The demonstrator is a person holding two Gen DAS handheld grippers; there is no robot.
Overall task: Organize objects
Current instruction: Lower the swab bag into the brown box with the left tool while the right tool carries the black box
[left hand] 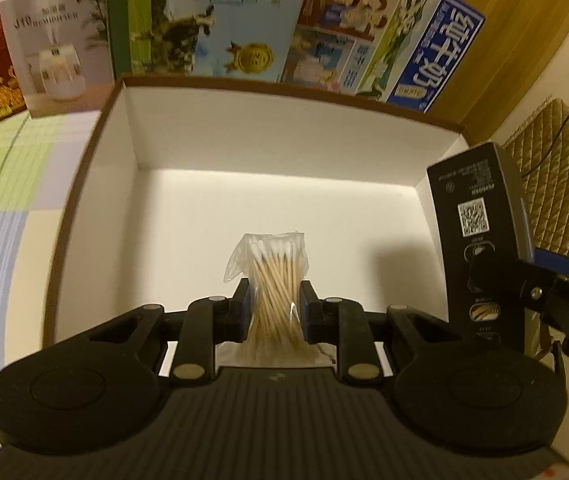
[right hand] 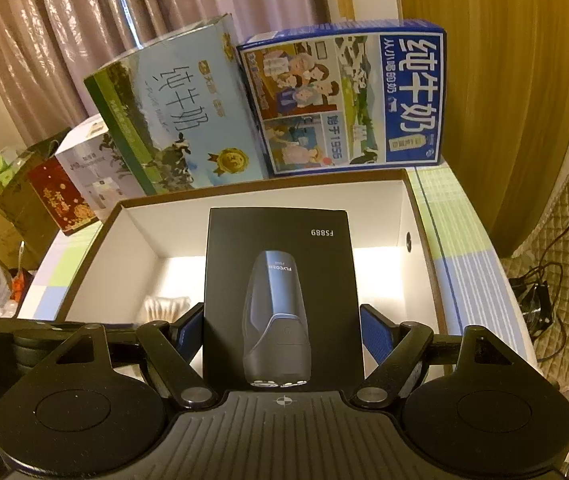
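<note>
- The left tool (left hand: pixel 275 308) is gripping a clear bag of cotton swabs (left hand: pixel 274 276) at its waist, holding it upright over the near part of the open white-lined box (left hand: pixel 268 136).
- The right tool (right hand: pixel 282 332) is clamped on the two long edges of a black shaver box (right hand: pixel 280 280), which is standing on end at the right side of the same container; in the left wrist view it is showing its side panel with the QR code.
- Both items are hanging inside the box's walls; whether either is touching the floor of it is hard to tell from these angles.
- Milk cartons (right hand: pixel 344 100) and a humidifier box (left hand: pixel 56 48) are lining the far edge of the worktop (left hand: pixel 8 168), behind the container.
- To do the placing well, each tool is probably best lowered until its load is resting on the floor before letting go, with the shaver box laid flat against the right wall and the soft bag set well apart from it, so neither is toppling onto the other.
</note>
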